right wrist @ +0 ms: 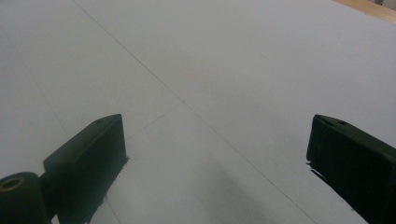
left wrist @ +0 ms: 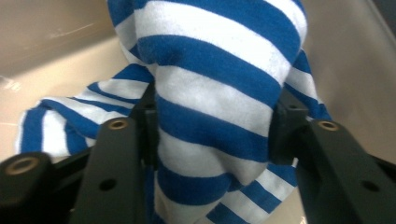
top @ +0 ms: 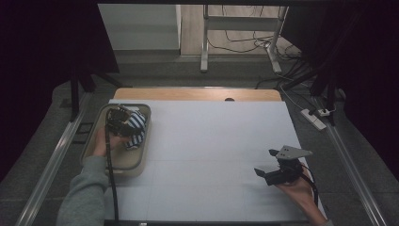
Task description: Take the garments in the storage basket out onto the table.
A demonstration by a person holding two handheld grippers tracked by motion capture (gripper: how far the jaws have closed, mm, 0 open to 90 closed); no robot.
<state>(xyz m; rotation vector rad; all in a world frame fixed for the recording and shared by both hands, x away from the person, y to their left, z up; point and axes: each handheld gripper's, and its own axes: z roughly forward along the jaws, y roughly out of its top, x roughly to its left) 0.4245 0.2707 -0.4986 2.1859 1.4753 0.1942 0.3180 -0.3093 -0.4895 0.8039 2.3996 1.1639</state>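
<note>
1. Gripping a blue-and-white striped cloth, the left gripper sits over a beige tray at the left side of the table, seen from the high view.
2. Its own camera shows the two black jaws pressed against the cloth from both sides, with a thick fold of striped fabric bunched between them and rising above the jaw tips.
3. More of the cloth hangs and spreads below and to the left of the jaws, lying against the pale inner floor of the tray.
4. From above, the cloth is in the far half of the tray, partly under the gripper, and the person's left hand holds the gripper from the near side; a grey sleeve and a black cable run back toward the bottom edge.
5. The right gripper is held just above the white table surface near the right front corner, well apart from the tray.
6. Its jaws stand wide apart with nothing between them; its own view shows only bare white surface with faint seam lines between the two jaw tips.
7. A grey three-cornered plate sits on top of the right gripper, and the person's right hand holds it from below.
</note>
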